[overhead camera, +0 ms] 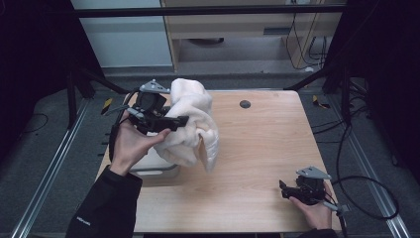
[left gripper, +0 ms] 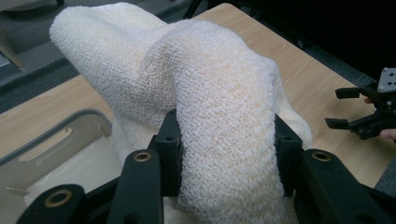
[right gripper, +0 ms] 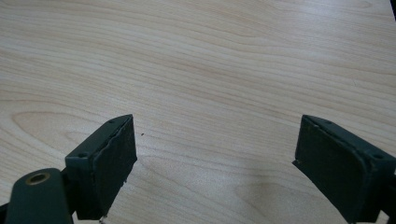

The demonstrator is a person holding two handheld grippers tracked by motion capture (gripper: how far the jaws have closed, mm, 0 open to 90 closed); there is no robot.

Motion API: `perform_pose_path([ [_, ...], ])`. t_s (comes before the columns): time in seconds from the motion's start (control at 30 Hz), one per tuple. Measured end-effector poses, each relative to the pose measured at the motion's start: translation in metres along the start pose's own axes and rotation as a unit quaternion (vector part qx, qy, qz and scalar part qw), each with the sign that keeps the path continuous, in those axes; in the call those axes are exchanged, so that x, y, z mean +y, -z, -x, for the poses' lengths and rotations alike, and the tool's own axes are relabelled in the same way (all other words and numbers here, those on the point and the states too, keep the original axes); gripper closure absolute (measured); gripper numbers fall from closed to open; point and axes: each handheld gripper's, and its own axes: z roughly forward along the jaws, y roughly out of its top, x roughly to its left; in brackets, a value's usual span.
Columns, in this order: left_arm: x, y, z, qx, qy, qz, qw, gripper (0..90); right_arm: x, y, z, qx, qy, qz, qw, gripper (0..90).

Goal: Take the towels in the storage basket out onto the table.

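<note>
The right gripper (overhead camera: 286,190) sat low at the counter's (overhead camera: 262,148) near right corner, its fingers (right gripper: 105,163) spread wide over bare wood with nothing between them. Farther back on the left, the left gripper (overhead camera: 179,120) was raised above the counter, its fingers (left gripper: 169,140) clamped on a thick fold of a cream towel (left gripper: 205,93); the cloth bulged up between and beyond them and hung down from the grip, its lower end reaching the counter. Under and just left of the towel stood a pale bin (left gripper: 56,140) at the counter's left edge.
</note>
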Motion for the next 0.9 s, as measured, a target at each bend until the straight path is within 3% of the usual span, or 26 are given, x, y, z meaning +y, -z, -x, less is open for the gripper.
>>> perform_pose_path([
  [0.9,0.002,-0.057,0.028,-0.037,-0.023,-0.033,0.9985,56.6,-0.001,0.001,0.002,-0.001,-0.001,0.002,1.0000,12.6],
])
